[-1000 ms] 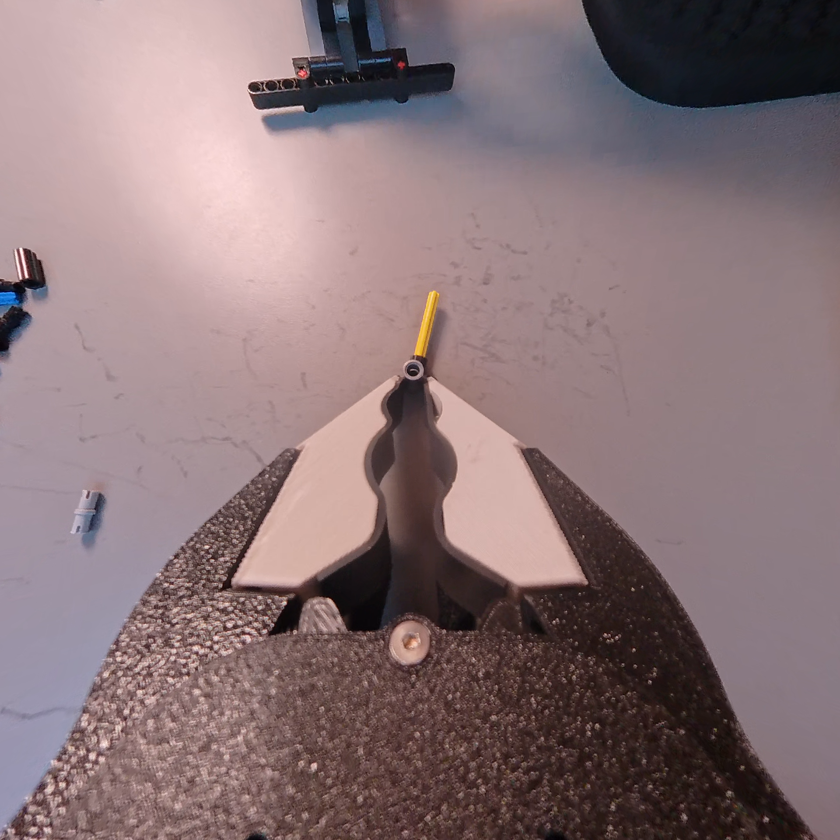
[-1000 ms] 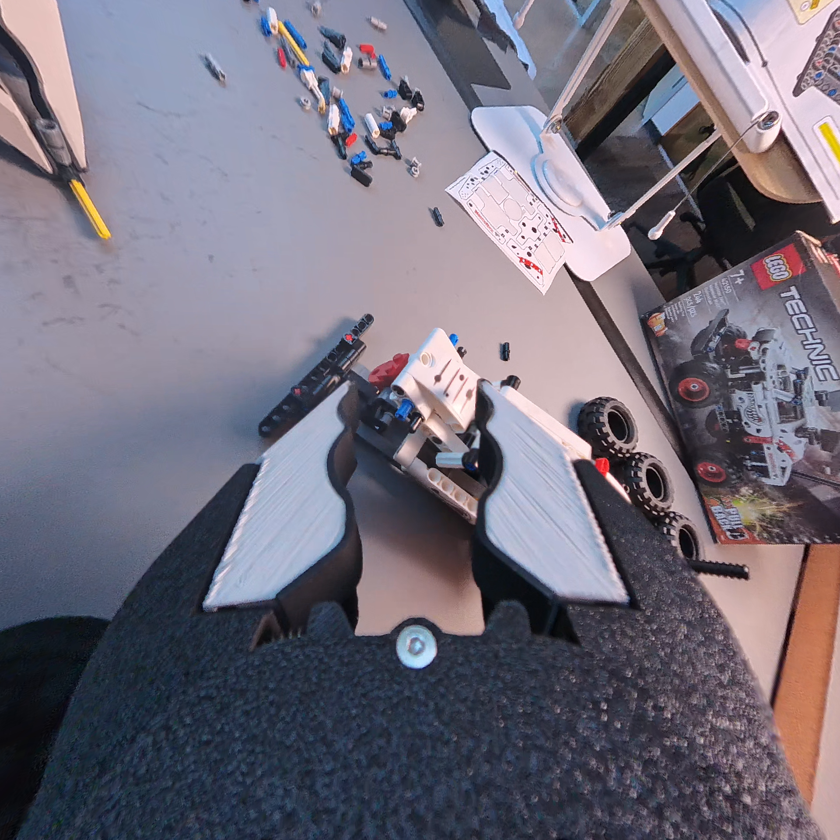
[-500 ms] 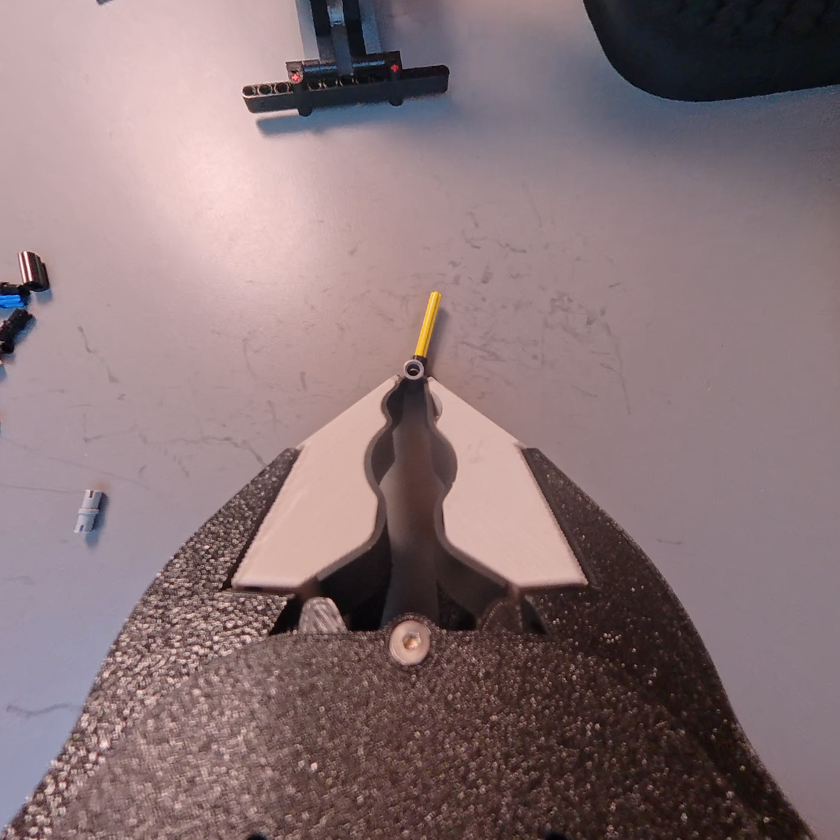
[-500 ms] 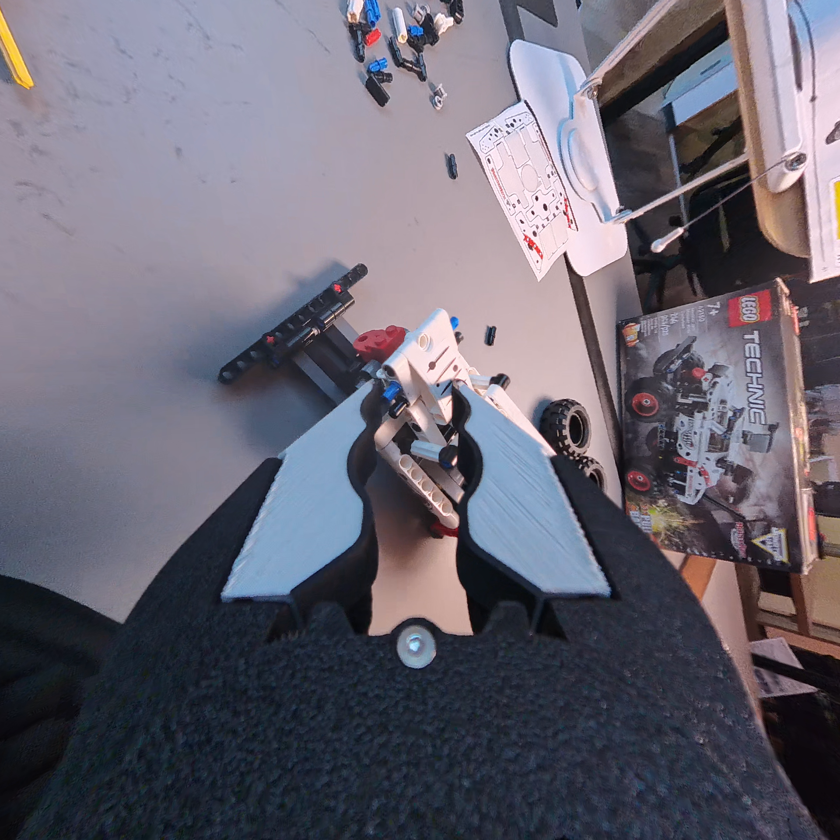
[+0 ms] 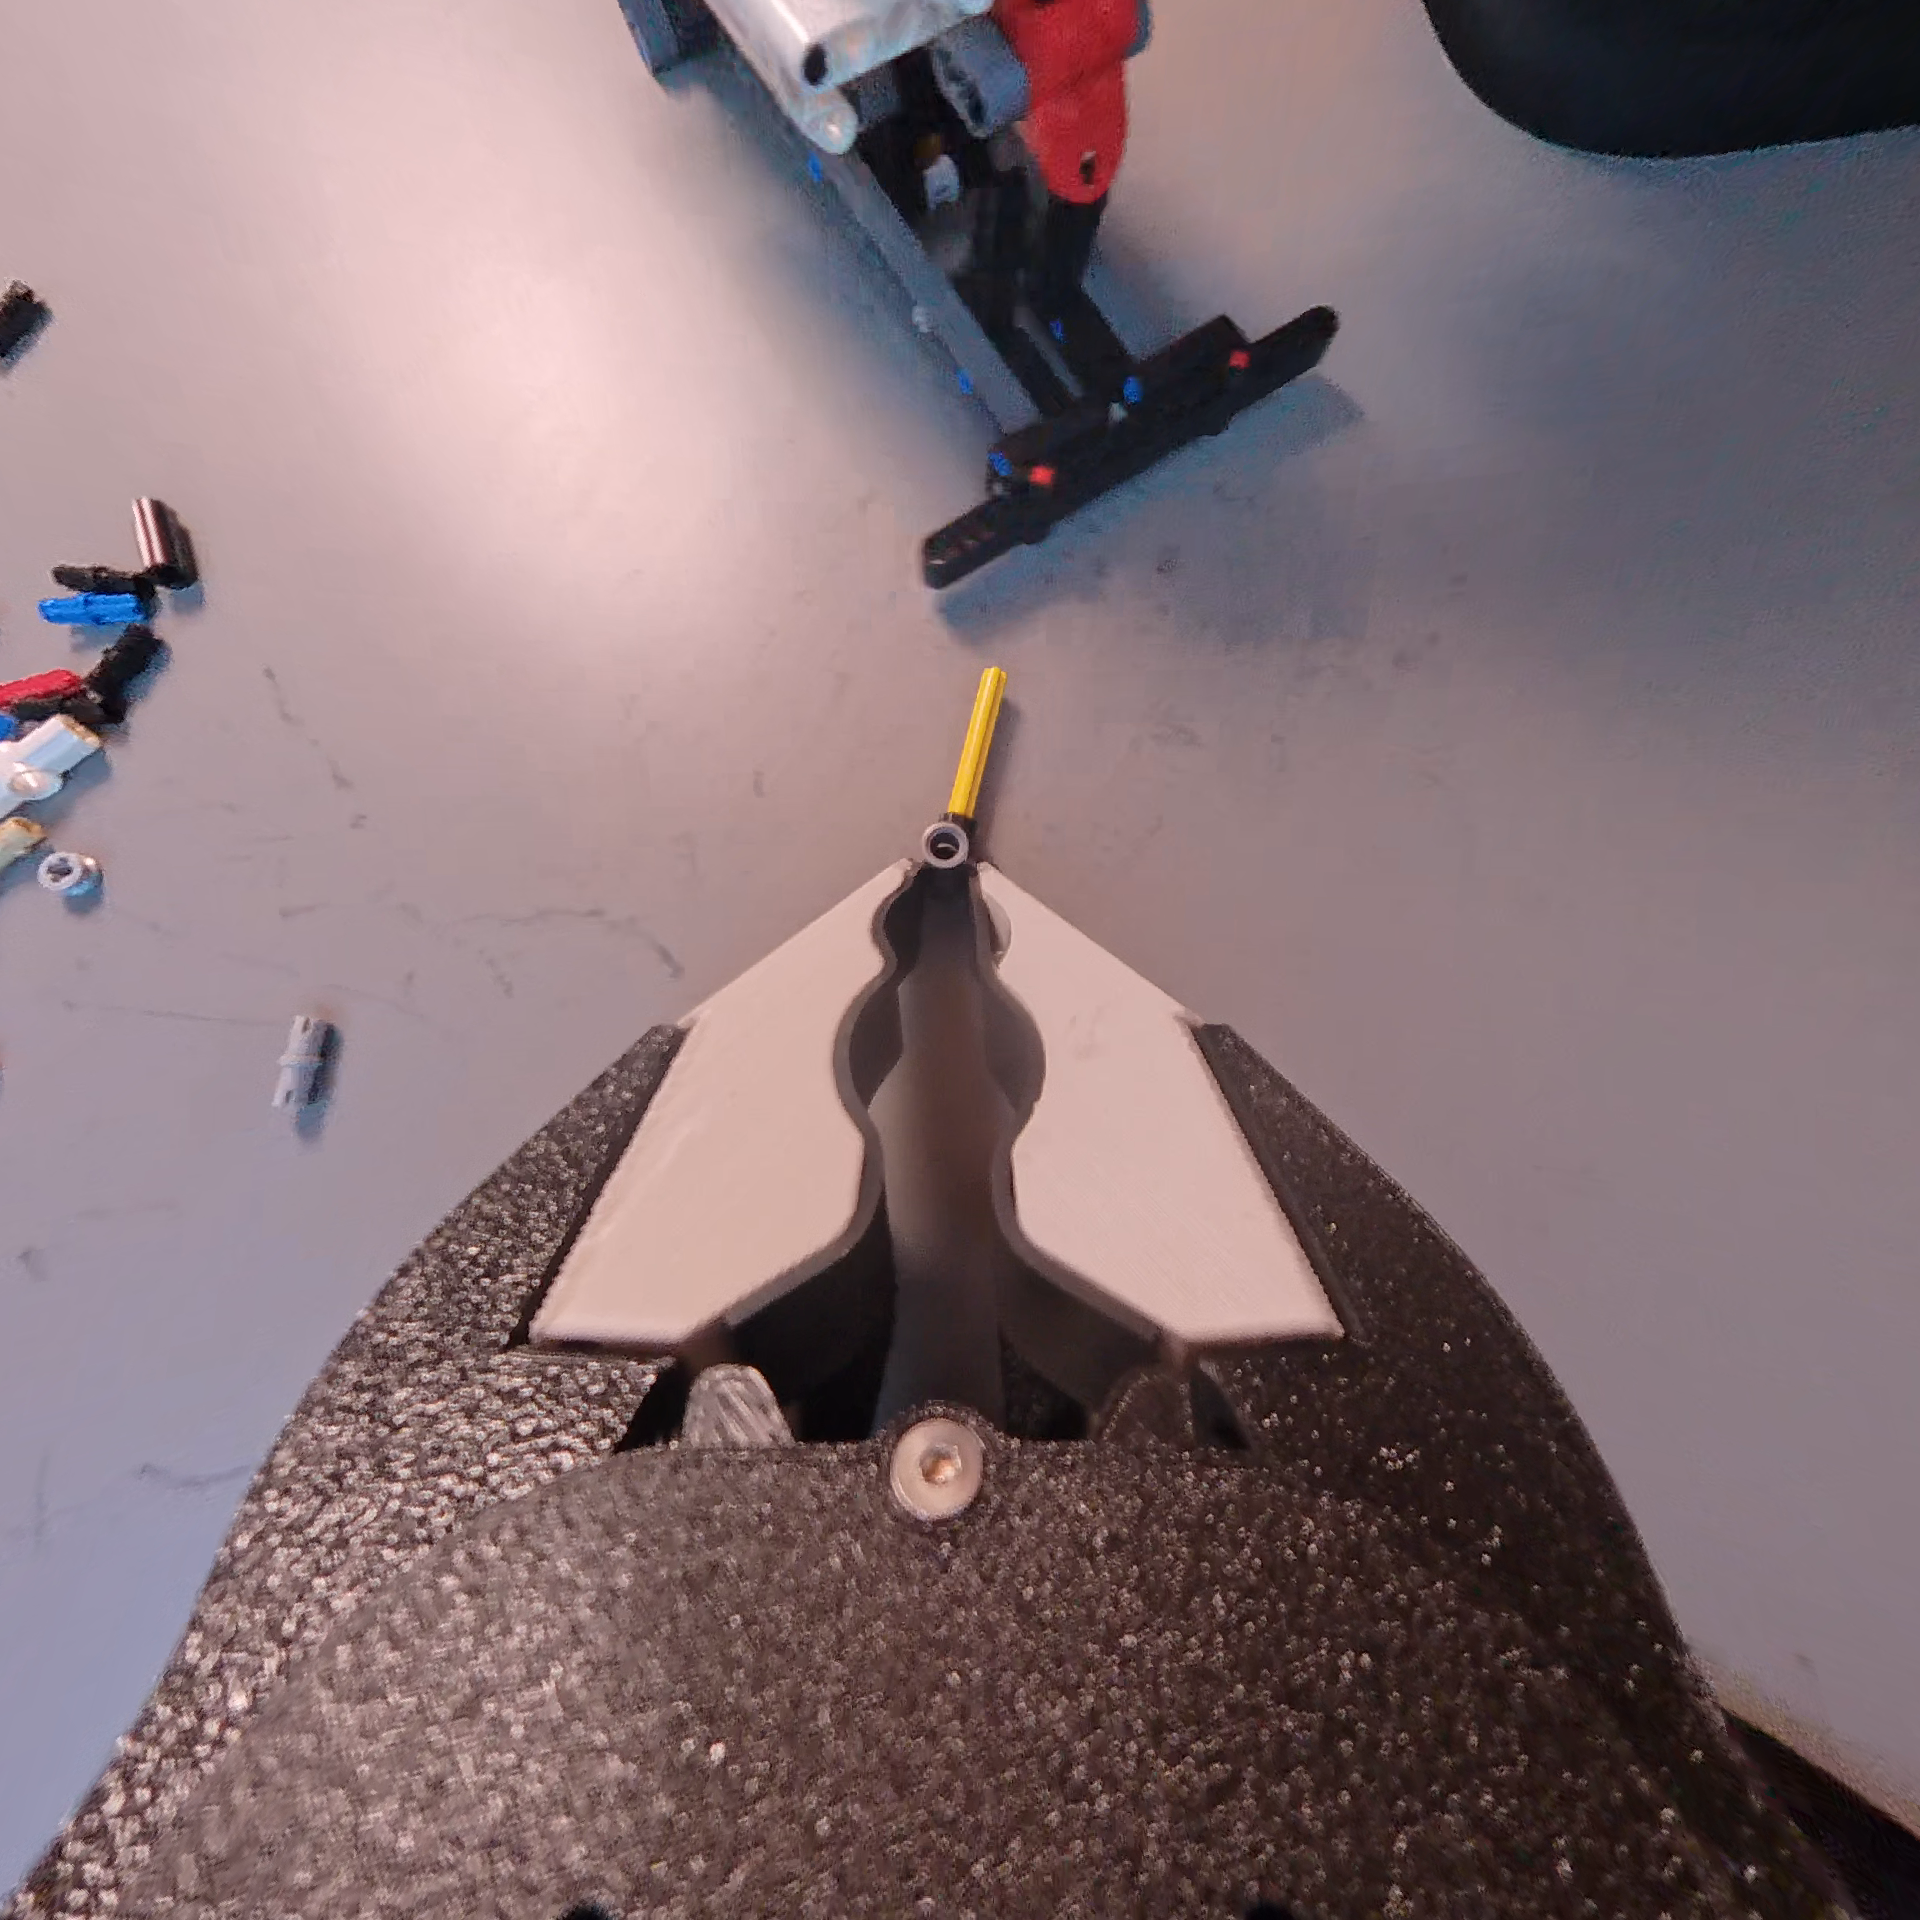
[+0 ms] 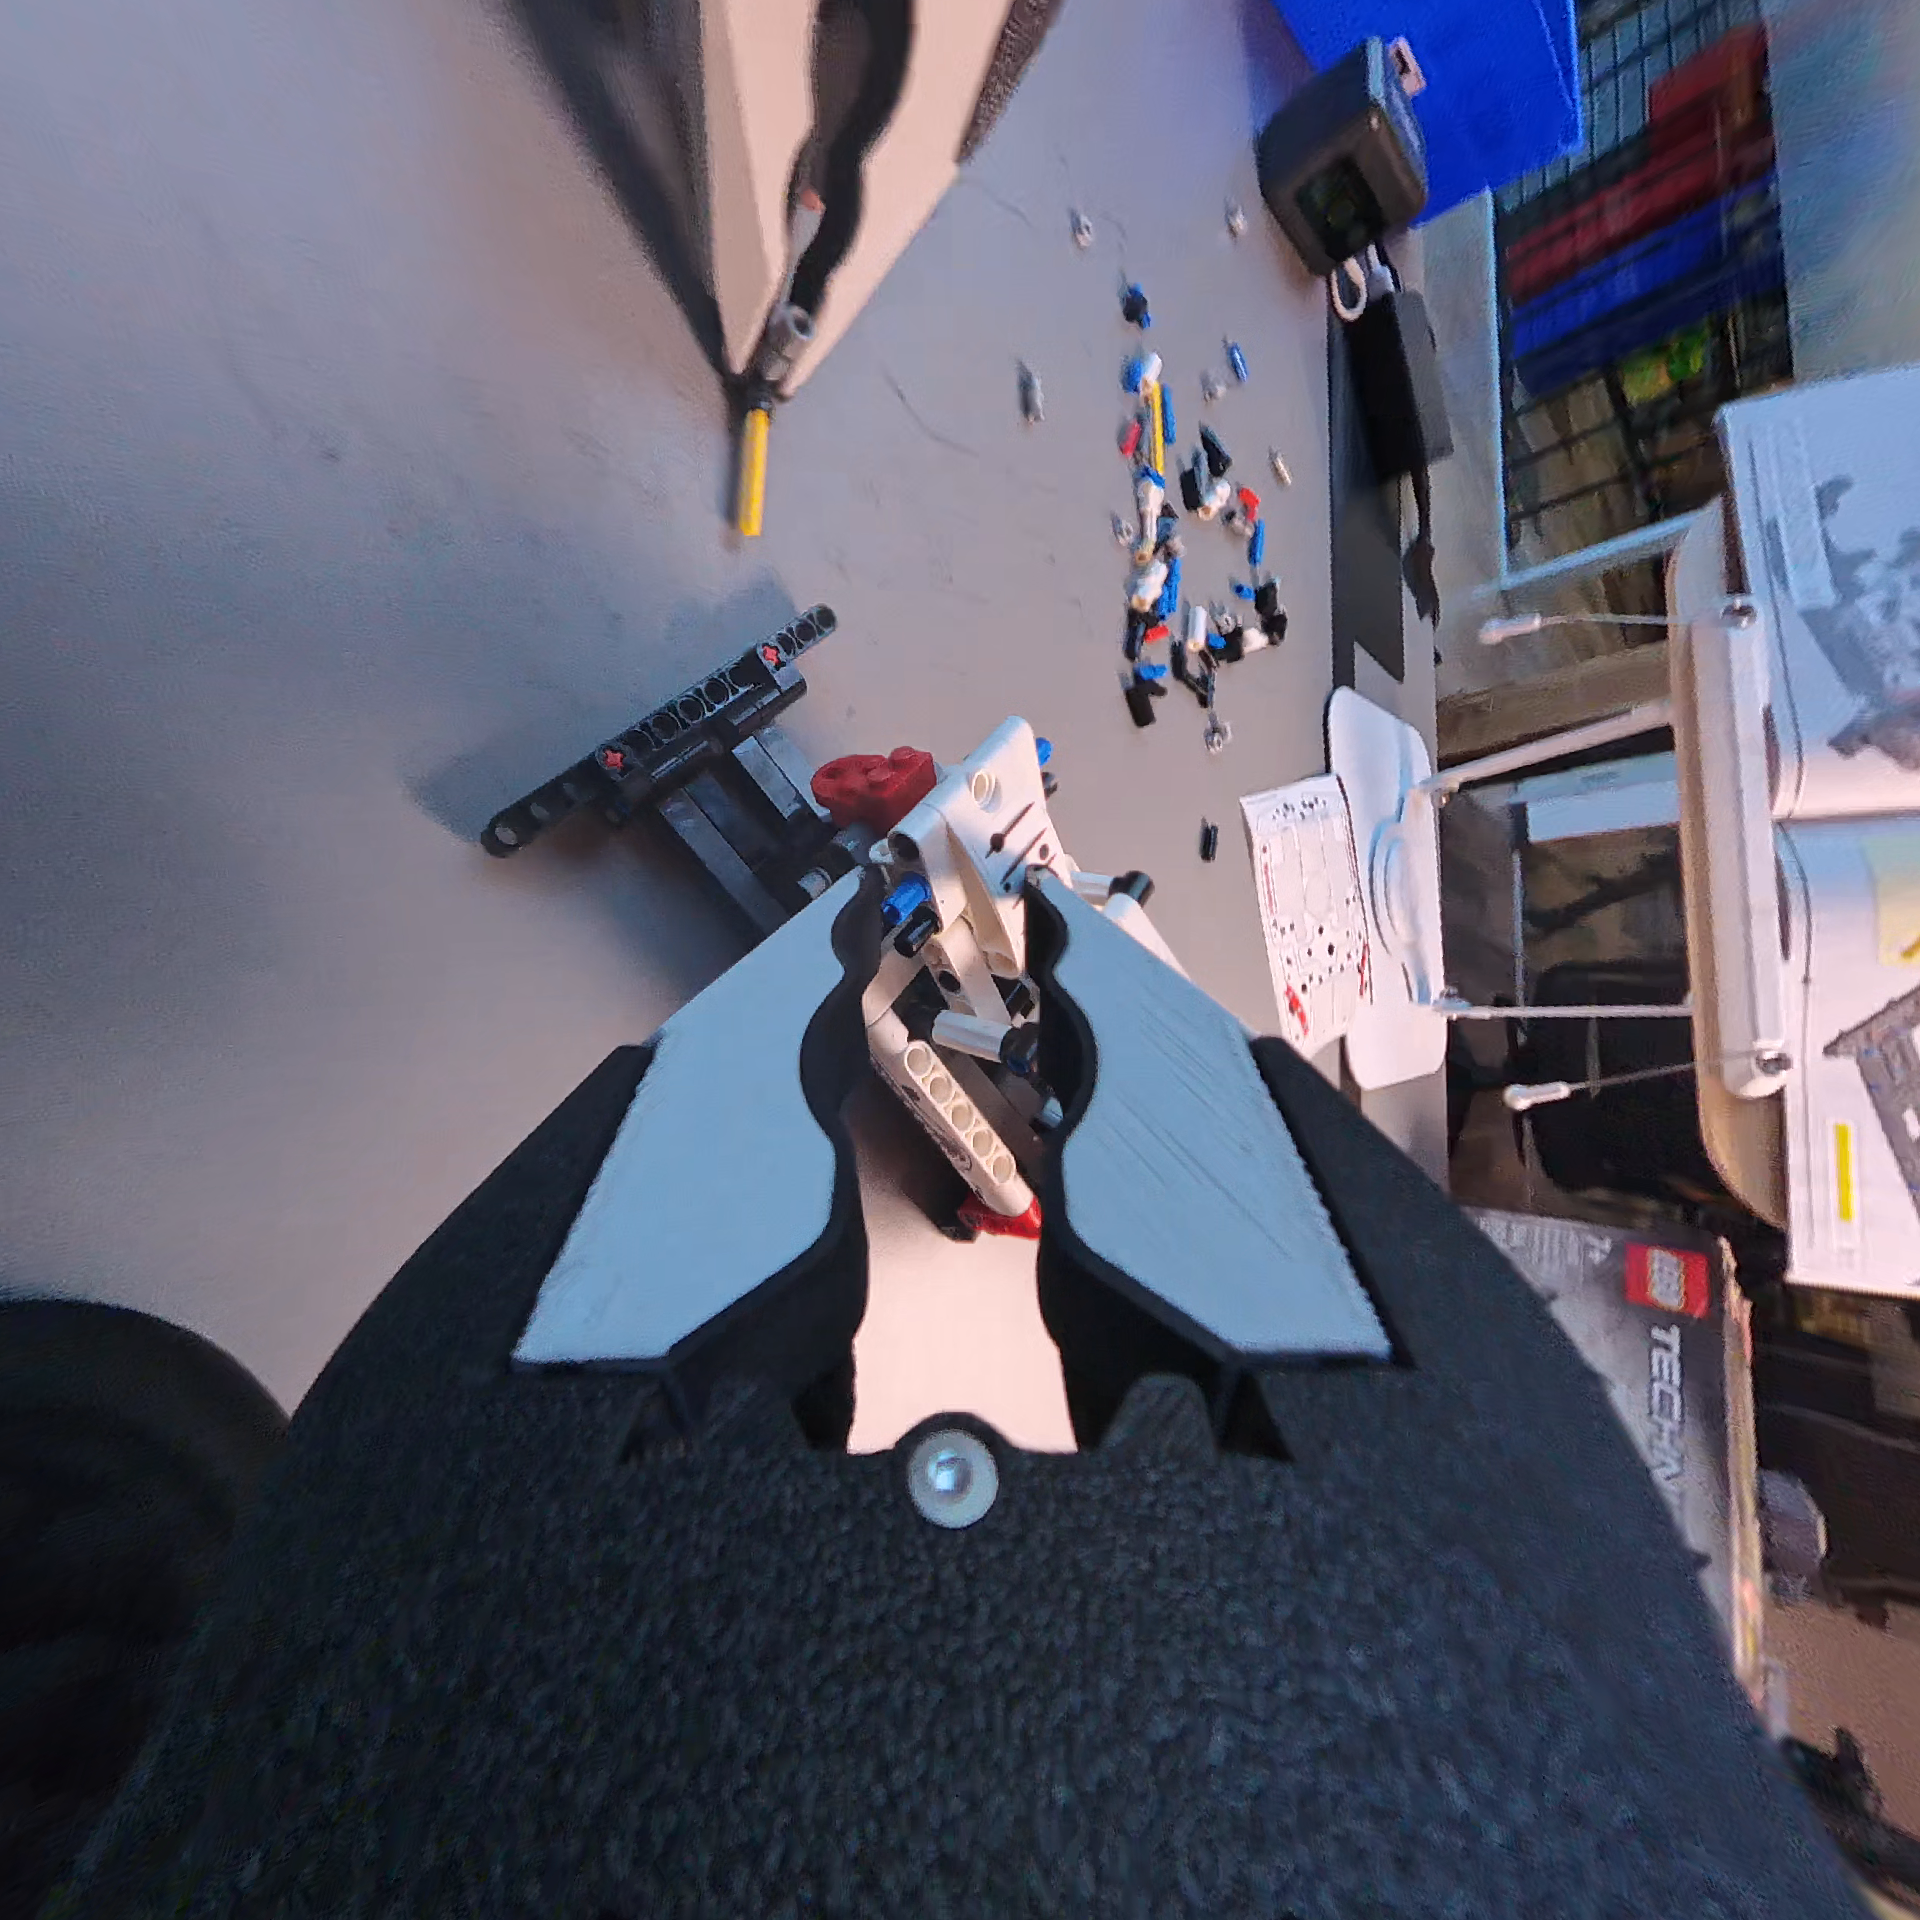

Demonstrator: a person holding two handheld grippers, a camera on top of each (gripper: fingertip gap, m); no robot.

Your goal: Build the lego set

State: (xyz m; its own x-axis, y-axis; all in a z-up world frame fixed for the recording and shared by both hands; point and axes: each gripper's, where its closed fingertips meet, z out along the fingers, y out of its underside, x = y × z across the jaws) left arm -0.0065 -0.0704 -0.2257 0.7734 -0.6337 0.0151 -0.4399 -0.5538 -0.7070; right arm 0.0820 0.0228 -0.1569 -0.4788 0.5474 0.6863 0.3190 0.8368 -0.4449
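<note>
Swung nearer since 1 s ago, half-built truck frame (image 6: 935,935) clamped between right gripper (image 6: 951,914) jaws over the table (image 5: 1558,831), left gripper (image 5: 943,868) pinched shut on yellow axle (image 5: 977,743), loose pieces (image 6: 1184,561) beyond.

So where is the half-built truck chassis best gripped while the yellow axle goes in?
Probably across the white mid-frame, from above and behind, as the right gripper does. That leaves the black cross beam end free, facing the yellow axle in the left gripper.
</note>
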